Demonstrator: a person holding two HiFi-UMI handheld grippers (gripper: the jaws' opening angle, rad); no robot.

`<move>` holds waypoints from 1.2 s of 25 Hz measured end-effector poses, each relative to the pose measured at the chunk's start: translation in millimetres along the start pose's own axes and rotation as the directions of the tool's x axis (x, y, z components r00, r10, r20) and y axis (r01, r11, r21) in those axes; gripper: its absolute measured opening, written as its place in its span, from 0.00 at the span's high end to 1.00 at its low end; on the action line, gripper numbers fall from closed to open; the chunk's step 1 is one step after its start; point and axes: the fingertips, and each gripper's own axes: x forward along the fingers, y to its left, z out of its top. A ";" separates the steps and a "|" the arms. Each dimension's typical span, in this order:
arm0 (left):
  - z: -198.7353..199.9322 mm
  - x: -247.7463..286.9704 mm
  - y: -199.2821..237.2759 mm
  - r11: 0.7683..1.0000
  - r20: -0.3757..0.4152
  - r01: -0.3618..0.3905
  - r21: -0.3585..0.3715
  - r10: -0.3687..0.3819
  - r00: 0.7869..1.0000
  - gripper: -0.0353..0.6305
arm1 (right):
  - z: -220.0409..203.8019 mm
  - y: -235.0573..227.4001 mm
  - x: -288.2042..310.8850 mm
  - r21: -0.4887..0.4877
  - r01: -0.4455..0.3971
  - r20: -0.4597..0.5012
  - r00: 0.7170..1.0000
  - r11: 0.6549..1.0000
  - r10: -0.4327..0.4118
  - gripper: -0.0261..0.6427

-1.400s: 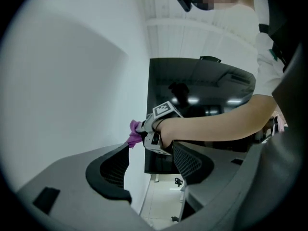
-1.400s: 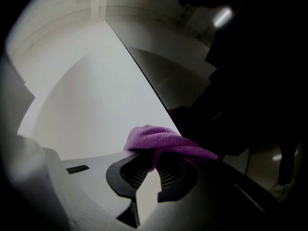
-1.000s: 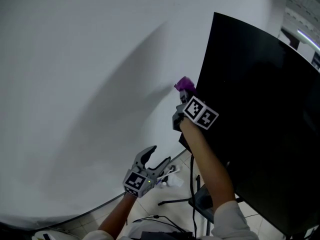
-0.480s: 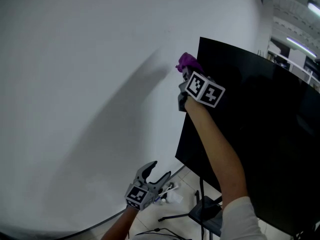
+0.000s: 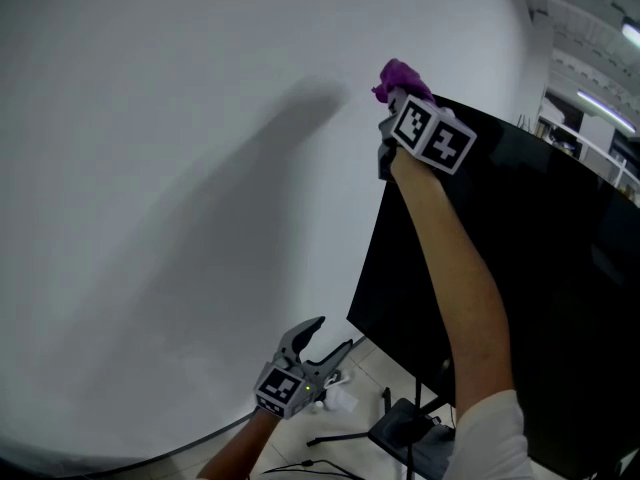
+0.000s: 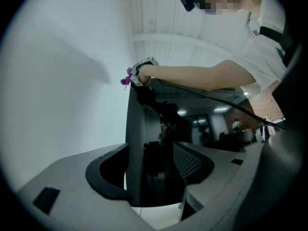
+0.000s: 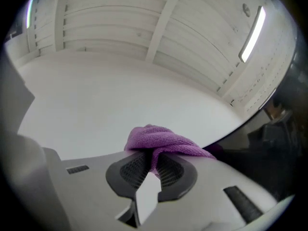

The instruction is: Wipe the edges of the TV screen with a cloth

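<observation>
A plain white wall [image 5: 150, 168] fills most of the head view, crossed by a diagonal band of shadow. Below it lies a pale tiled floor [image 5: 365, 363]. Overhead, a lit strip lamp [image 7: 251, 33] sits on a slatted white ceiling [image 7: 120, 18].

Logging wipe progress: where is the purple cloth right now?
Head view: the purple cloth sits pinched in the right hand-held gripper at the top-left corner of the TV screen.
</observation>
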 end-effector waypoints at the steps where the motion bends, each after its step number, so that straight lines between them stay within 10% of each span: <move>1: 2.2 1.8 -7.4 1.000 0.003 0.013 -0.007 -0.013 1.000 0.55 | 11.5 0.0 -3.9 -0.010 -0.001 0.013 1.000 1.000 0.002 0.89; 14: -8.8 69.8 -135.0 0.947 0.020 0.302 -0.108 -0.301 0.953 0.55 | 113.3 -61.8 -156.8 -0.046 0.028 0.071 0.997 0.999 -0.025 0.89; 23: 0.4 107.2 -303.0 0.759 0.074 0.624 -0.185 -0.623 0.779 0.55 | 199.2 -141.7 -318.6 -0.176 0.239 0.114 0.968 0.955 -0.222 0.89; 30: 8.0 109.4 -415.3 0.627 0.099 0.741 -0.242 -0.743 0.661 0.55 | 282.4 -220.0 -481.3 -0.289 0.501 0.214 0.865 0.816 -0.455 0.89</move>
